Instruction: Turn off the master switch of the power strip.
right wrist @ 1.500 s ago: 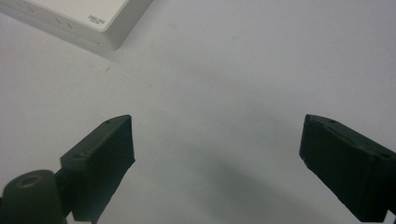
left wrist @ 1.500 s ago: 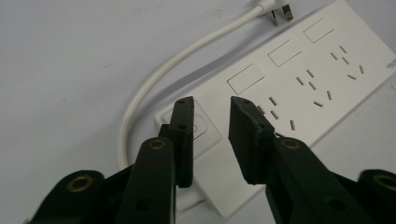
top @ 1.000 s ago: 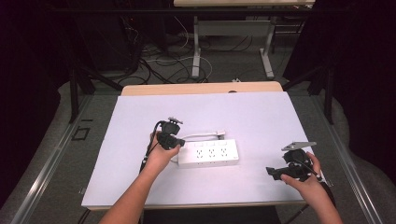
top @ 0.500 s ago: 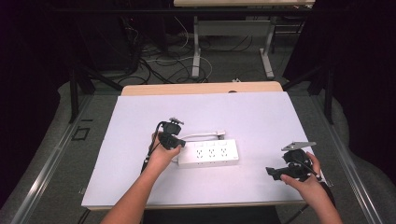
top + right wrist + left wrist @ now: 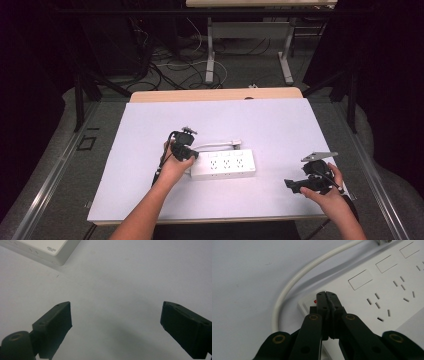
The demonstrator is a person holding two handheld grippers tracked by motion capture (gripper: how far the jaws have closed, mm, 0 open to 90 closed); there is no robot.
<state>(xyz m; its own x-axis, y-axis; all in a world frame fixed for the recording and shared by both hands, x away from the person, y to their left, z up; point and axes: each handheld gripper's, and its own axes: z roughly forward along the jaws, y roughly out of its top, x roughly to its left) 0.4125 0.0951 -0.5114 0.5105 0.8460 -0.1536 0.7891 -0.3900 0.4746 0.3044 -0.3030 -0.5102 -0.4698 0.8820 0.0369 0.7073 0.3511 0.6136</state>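
A white power strip (image 5: 223, 165) lies in the middle of the white table top (image 5: 260, 125), its white cable (image 5: 216, 146) looping out from its left end. My left gripper (image 5: 191, 156) is at that left end, jaws shut together with nothing between them. In the left gripper view the joined tips (image 5: 327, 295) rest right over a small red switch (image 5: 315, 301) on the power strip (image 5: 387, 287), beside the curved cable (image 5: 294, 281). My right gripper (image 5: 291, 185) is held low at the table's right front, open and empty, wide open (image 5: 116, 315) with a corner of the strip (image 5: 50, 250) ahead.
The table's front edge (image 5: 200, 219) runs just before both forearms. A wooden strip (image 5: 215, 95) borders the far side. Behind it are table legs (image 5: 210, 55) and loose cables (image 5: 175, 65) on the floor.
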